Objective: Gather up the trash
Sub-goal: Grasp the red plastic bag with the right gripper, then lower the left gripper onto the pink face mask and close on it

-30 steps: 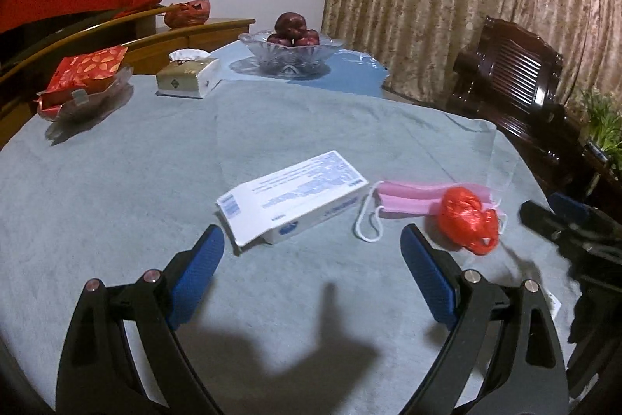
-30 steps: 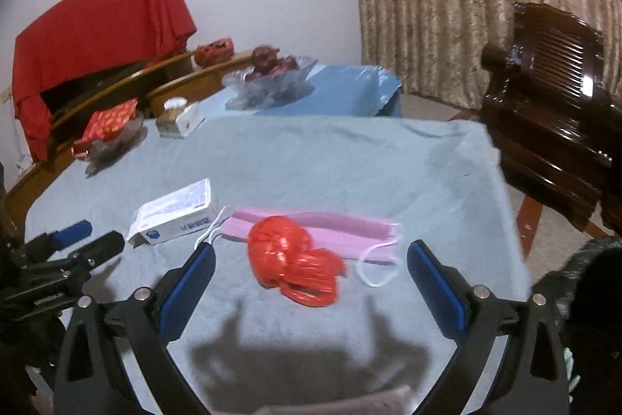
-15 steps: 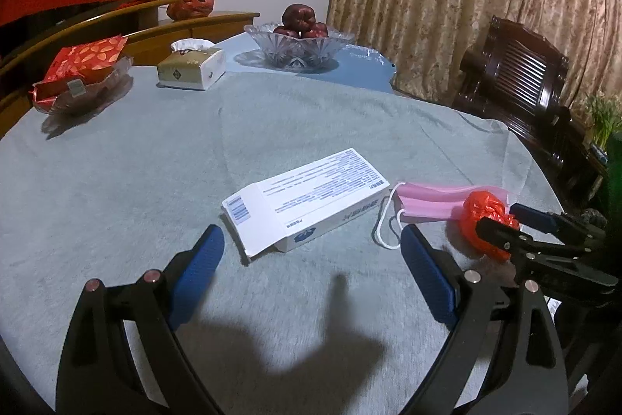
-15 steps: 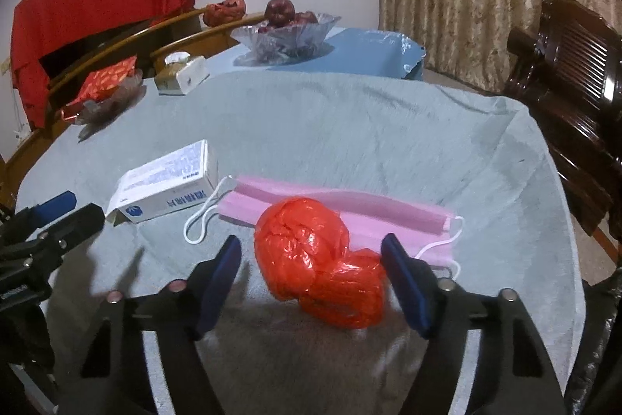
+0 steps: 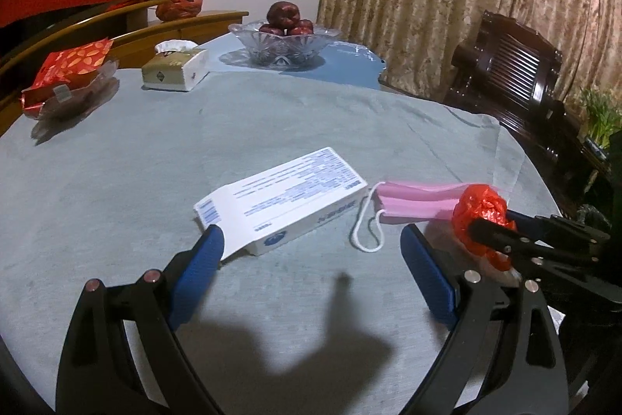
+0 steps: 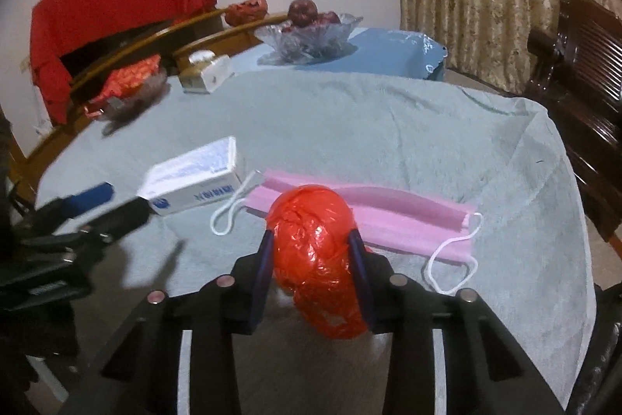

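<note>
Closing on the crumpled red plastic bag (image 6: 317, 247), the right gripper (image 6: 311, 240) had a blue pad touching each side of it, so the bag was squeezed between them. The bag sat on the gray tablecloth (image 6: 350, 119), at the near edge of the pink face mask (image 6: 388, 212), and it hid part of the mask. From the left wrist view, the same bag (image 5: 480, 216) showed at the far right with the right gripper's dark fingers around it.

The left gripper (image 5: 311, 247) was spread wide and held nothing. Its left blue pad (image 5: 198, 275) was right by the open flap of the white medicine box (image 5: 287, 201), which lay flat just left of the mask. Far back on the table stood a tissue box (image 5: 175, 69) and a glass bowl of red fruit (image 5: 283, 37).
</note>
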`<action>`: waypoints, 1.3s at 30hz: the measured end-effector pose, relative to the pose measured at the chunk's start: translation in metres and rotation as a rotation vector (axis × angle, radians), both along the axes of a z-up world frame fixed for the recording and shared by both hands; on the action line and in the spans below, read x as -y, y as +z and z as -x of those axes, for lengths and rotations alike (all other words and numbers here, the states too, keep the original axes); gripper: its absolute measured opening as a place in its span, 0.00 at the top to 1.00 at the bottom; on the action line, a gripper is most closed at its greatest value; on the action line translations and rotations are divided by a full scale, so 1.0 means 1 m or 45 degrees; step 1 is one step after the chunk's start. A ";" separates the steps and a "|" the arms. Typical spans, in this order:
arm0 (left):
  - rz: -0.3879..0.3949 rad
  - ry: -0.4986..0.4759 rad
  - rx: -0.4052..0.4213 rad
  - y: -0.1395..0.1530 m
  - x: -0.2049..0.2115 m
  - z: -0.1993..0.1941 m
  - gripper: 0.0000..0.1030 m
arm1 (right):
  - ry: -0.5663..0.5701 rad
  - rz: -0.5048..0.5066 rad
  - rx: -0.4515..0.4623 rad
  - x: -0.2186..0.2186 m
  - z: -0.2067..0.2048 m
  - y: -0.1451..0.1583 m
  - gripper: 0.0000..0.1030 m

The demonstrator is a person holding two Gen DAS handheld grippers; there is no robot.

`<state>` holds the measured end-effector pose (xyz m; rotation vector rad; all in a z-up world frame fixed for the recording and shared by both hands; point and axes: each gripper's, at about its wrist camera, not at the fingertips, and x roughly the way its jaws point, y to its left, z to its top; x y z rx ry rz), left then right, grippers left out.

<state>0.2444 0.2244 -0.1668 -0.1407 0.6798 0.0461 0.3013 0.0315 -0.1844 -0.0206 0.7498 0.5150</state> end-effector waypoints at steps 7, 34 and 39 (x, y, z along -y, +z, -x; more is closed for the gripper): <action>0.000 -0.050 0.013 0.003 0.024 -0.009 0.13 | -0.045 0.008 0.041 0.023 0.007 0.014 0.64; 0.022 -0.264 -0.069 -0.024 0.110 -0.098 0.21 | -0.279 -0.016 0.025 0.109 -0.031 0.004 0.64; 0.070 -0.304 -0.129 -0.032 0.113 -0.105 0.41 | -0.283 -0.023 0.008 0.111 -0.032 -0.002 0.64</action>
